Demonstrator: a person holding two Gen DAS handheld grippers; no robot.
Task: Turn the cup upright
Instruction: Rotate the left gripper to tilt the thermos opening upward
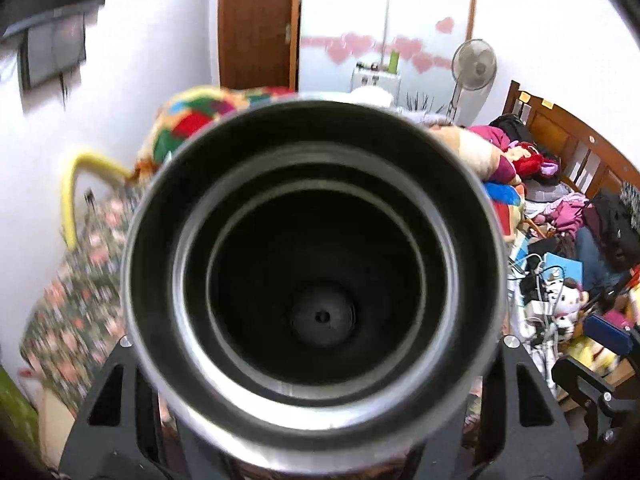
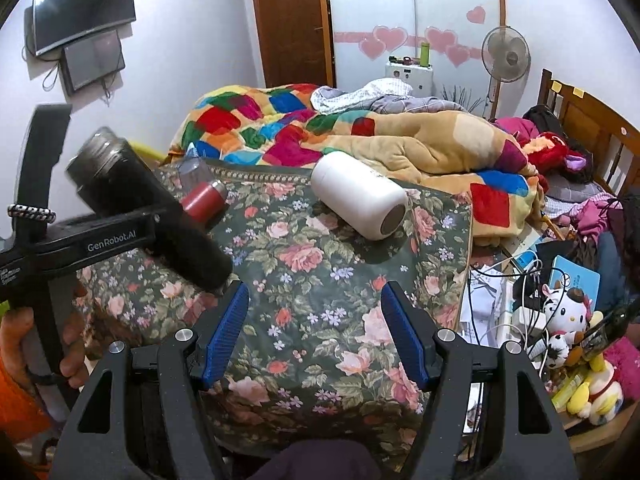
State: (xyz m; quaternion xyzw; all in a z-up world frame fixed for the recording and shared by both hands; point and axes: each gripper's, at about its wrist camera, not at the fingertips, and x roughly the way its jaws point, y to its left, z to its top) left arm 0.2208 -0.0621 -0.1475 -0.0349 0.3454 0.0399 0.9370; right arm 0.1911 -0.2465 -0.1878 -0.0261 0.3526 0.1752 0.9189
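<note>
Both tongs showing: left gripper (image 2: 132,216) is clamping the black cup (image 2: 148,208), tilted, its mouth (image 1: 314,276) probably facing its camera. Right gripper (image 2: 314,332) is hanging wide, nothing between its blue pads (image 2: 226,332), white bottle (image 2: 360,196) lying ahead.

- Cup (image 1: 316,280): black inside, silvery rim; dark in the right wrist view.
- Bedcover (image 2: 320,280): dark green with pink roses.
- Quilt (image 2: 280,128): tan with red, blue, green, orange patches.
- White bottle (image 2: 360,196).
- Right gripper (image 2: 314,320) pads: blue.
- Wall hearts (image 2: 390,36): pink.
</note>
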